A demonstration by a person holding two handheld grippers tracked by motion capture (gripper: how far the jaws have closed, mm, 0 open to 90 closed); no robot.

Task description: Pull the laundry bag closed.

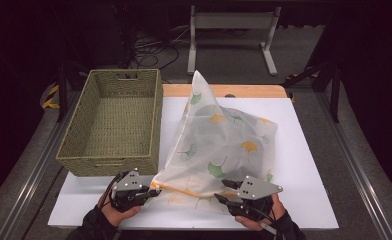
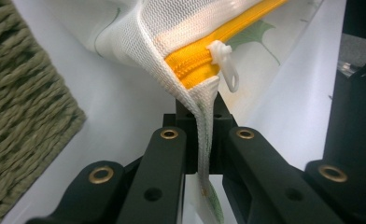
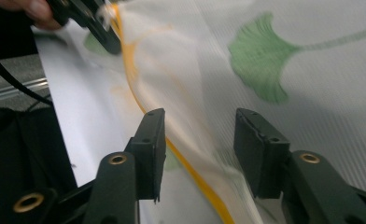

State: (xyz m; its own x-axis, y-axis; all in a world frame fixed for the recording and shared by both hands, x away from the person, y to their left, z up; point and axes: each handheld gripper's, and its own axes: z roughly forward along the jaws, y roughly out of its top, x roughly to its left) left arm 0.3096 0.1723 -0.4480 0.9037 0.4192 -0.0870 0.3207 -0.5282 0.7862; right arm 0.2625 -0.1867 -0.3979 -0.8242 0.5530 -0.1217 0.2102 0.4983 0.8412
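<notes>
Mesh bag [image 1: 219, 145] corner pinched in left hand-held gripper [image 2: 203, 140]; right hand-held gripper [image 3: 197, 140] open astride zipper [image 3: 190, 170].

1. Room dark; light falls on the table only.
2. White board [image 1: 304, 165] on table, wood strip [image 1: 244, 90] at far edge.
3. Grey floor [image 1: 234, 50] behind, w/ black cables [image 1: 151, 50] tangled at left.
4. Grey metal stand [image 1: 232, 22] at back, centre.
5. Metal rails [image 1: 356, 165] along both sides; yellow-black tape [image 1: 49, 97] far left.
</notes>
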